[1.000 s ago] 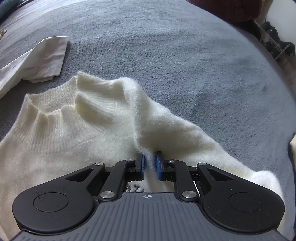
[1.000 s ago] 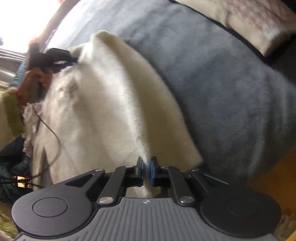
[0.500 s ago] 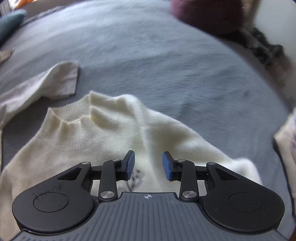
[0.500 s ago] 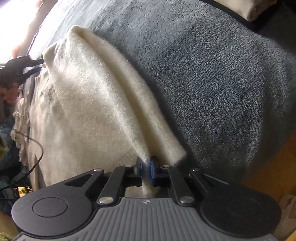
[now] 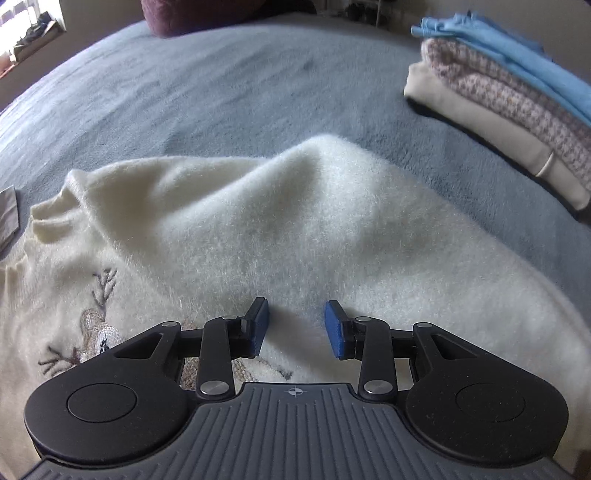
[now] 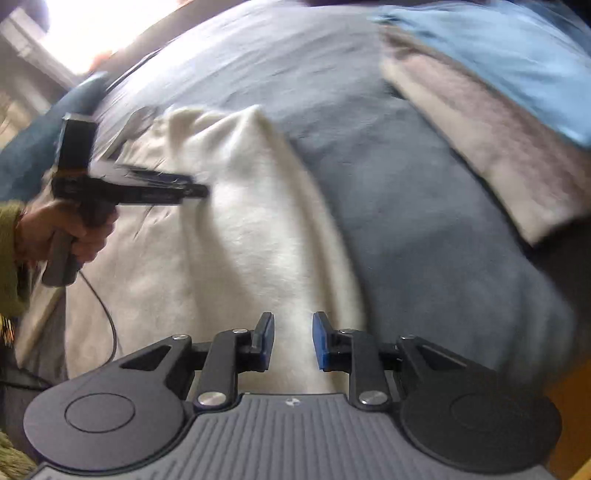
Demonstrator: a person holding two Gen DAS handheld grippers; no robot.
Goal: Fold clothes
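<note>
A fuzzy cream sweater (image 5: 280, 229) lies on the grey bedspread (image 5: 184, 92), its near side folded over toward the middle. Its ribbed collar (image 5: 55, 214) is at the left, and an embroidered deer (image 5: 96, 328) shows beside the fold. My left gripper (image 5: 297, 326) hovers over the folded part, open with nothing pressed between its blue pads. In the right wrist view the sweater (image 6: 258, 229) runs away from my right gripper (image 6: 293, 339). Its jaws are opening, and the sweater's edge lies loose below the gap. A hand holds the left gripper (image 6: 201, 191) above the sweater's far end.
A stack of folded clothes (image 5: 509, 85), blue on top, sits on the bed at the right, also blurred in the right wrist view (image 6: 480, 92). A maroon cushion (image 5: 207, 14) is at the far edge. A pale garment (image 5: 7, 218) lies left. The bed's edge and floor (image 6: 569, 406) are near right.
Both grippers have let go of the sweater, the left first and the right only now. The left gripper swung right over the folded side, bringing the clothes stack into view. The lifted edge now lies down.
</note>
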